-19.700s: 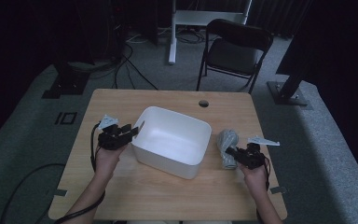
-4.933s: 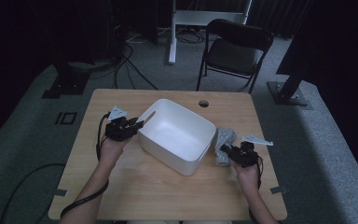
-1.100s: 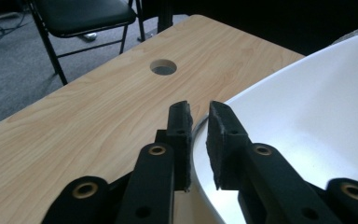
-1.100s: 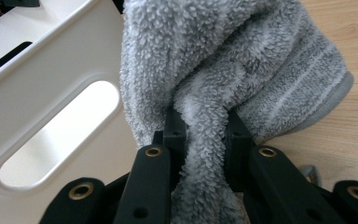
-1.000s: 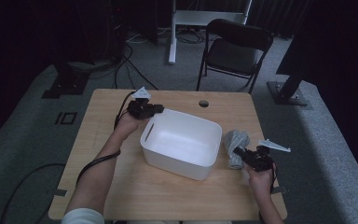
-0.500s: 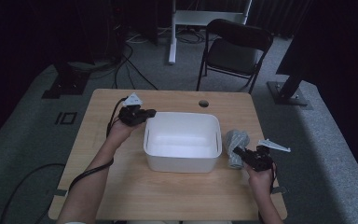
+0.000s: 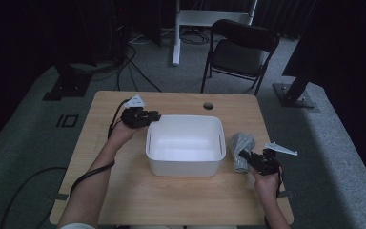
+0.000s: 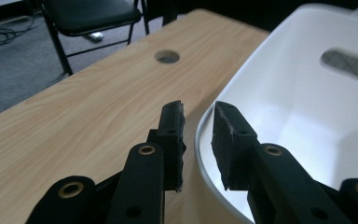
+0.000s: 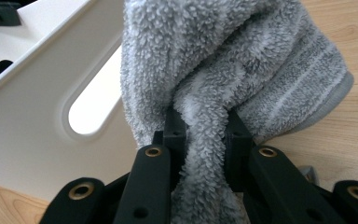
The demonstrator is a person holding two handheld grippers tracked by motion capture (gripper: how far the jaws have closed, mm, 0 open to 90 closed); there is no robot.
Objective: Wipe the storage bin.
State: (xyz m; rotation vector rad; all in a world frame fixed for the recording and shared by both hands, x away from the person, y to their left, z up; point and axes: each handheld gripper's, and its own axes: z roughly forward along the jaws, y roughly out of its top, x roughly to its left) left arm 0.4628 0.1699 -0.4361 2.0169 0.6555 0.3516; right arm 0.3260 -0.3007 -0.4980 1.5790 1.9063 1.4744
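A white plastic bin (image 7: 183, 167) stands empty in the middle of the wooden table, square to its edges. My left gripper (image 7: 155, 115) is at the bin's far left corner. In the left gripper view its jaws (image 8: 198, 112) straddle the bin rim (image 8: 298, 93) with a gap on each side, so it is open. A grey fluffy towel (image 7: 242, 143) lies bunched on the table just right of the bin. My right gripper (image 7: 242, 155) is shut on the towel's near end. The towel (image 9: 223, 56) fold is pinched between the jaws (image 9: 205, 121), beside the bin's handle slot (image 9: 42, 93).
The table (image 7: 124, 191) has a round cable hole (image 7: 208, 105) near its far edge. A black folding chair (image 7: 240, 52) stands behind the table. Stands and cables lie on the grey floor at the back left.
The bin has turned from a skewed angle to square with the table. My left gripper moved a little left and nearer along its far left corner. The right gripper and towel stayed put.
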